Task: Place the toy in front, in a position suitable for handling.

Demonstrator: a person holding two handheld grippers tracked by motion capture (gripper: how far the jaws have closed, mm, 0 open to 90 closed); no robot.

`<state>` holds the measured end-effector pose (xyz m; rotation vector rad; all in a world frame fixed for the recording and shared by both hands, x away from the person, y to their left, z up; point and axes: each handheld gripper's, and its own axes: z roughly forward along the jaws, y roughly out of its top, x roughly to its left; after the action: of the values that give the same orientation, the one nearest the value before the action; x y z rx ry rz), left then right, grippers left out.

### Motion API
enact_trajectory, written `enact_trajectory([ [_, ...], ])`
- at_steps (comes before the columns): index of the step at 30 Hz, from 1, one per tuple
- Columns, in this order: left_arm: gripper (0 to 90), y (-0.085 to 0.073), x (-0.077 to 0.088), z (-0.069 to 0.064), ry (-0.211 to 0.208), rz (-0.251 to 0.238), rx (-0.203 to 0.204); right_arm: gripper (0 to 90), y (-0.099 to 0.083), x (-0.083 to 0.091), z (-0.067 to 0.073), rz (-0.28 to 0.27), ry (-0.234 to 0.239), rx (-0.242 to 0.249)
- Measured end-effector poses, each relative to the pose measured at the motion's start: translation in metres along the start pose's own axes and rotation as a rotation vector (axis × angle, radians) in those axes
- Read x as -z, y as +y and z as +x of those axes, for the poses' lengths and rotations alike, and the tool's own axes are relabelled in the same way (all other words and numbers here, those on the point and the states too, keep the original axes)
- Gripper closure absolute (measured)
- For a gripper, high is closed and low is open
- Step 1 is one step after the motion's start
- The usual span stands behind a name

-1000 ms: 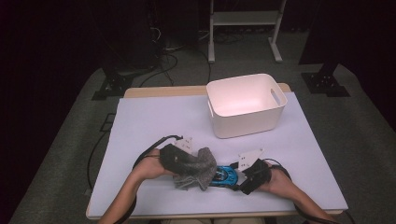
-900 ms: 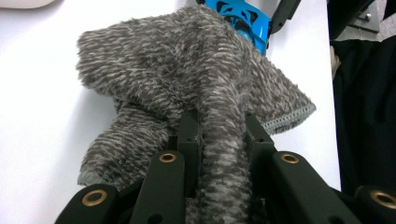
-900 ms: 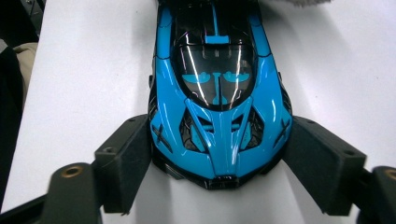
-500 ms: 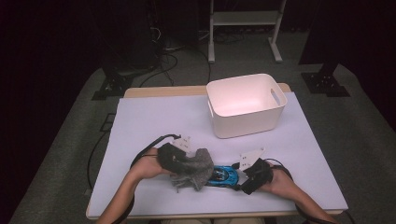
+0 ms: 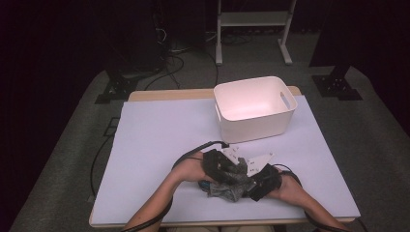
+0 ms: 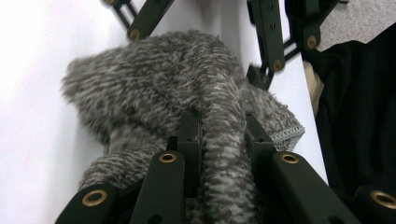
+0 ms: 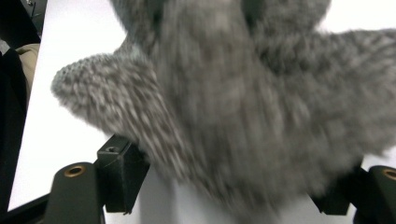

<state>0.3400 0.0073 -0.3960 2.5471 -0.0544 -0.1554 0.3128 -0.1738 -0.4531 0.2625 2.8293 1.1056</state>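
Grey knitted cloth (image 5: 231, 182) bunched near the table's front edge, well short of the white bin (image 5: 255, 109). My left gripper (image 6: 223, 128) pinches a fold tight; my right gripper (image 7: 229, 186) stands wide around the bulk, apparently steadying it for folding.

In the right gripper view the fuzzy grey knitted cloth (image 7: 243, 98) is blurred and runs past the top edge, hiding most of the jaws. In the high view the cloth (image 5: 231, 185) hides both grippers' jaw tips near the front edge of the white-covered table (image 5: 159, 140), and the picture's bottom edge cuts the forearms off.
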Motion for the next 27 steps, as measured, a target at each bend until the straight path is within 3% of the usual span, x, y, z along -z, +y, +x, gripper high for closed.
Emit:
enact_trajectory([
  [1,73.7,0.002,-0.002,0.0,-0.005,0.002,-0.002,24.5,0.0,0.0,0.001,0.0,0.005,-0.024],
  [5,73.8,0.004,-0.011,0.001,-0.023,-0.005,0.011,24.5,-0.001,0.0,0.001,-0.008,0.005,-0.016],
  [10,73.8,-0.003,-0.002,0.002,-0.007,-0.001,0.015,24.5,-0.001,0.0,0.001,-0.01,0.002,-0.013],
  [16,73.3,-0.03,0.02,0.005,0.012,-0.032,0.081,24.5,-0.001,0.0,0.0,-0.007,-0.001,0.003],
  [27,73.4,-0.076,0.053,0.0,0.08,-0.028,0.163,24.5,-0.003,0.0,0.0,0.011,0.002,-0.009],
])
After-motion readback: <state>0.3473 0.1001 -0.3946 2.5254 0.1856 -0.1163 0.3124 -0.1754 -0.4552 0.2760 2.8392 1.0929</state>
